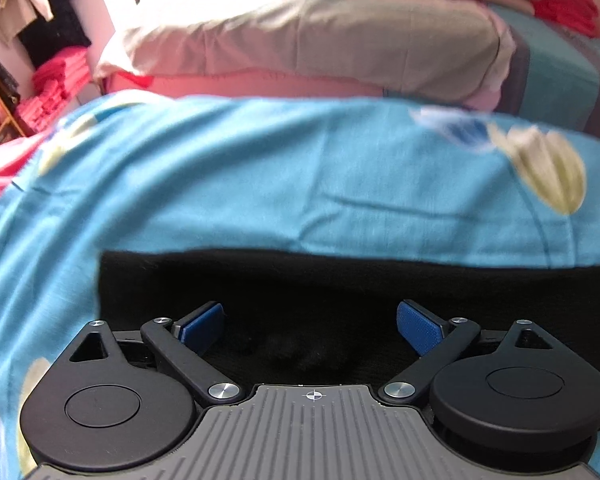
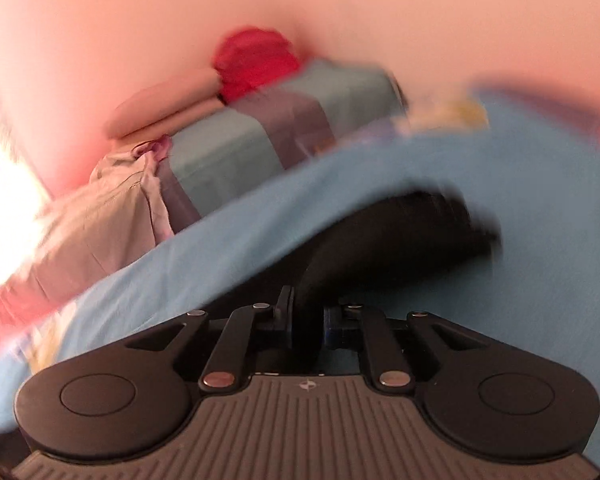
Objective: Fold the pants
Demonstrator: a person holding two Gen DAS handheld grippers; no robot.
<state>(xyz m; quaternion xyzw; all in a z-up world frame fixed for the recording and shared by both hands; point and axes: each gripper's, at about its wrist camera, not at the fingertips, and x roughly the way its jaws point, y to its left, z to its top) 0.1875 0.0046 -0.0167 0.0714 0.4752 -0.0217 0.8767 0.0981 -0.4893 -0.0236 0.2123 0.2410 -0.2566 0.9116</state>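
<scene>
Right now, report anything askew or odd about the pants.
The black pants lie flat, with a straight edge, on the blue sheet under the open left gripper. The right gripper is shut on a bunched, lifted part of them. That view is blurred. Nothing looks damaged.

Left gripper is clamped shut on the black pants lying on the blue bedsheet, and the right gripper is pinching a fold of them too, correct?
Not quite. The left wrist view shows the left gripper open, its blue pads spread apart over the black pants on the blue bedsheet. The rest holds: in the right wrist view the right gripper is shut on a fold of the pants.
</scene>
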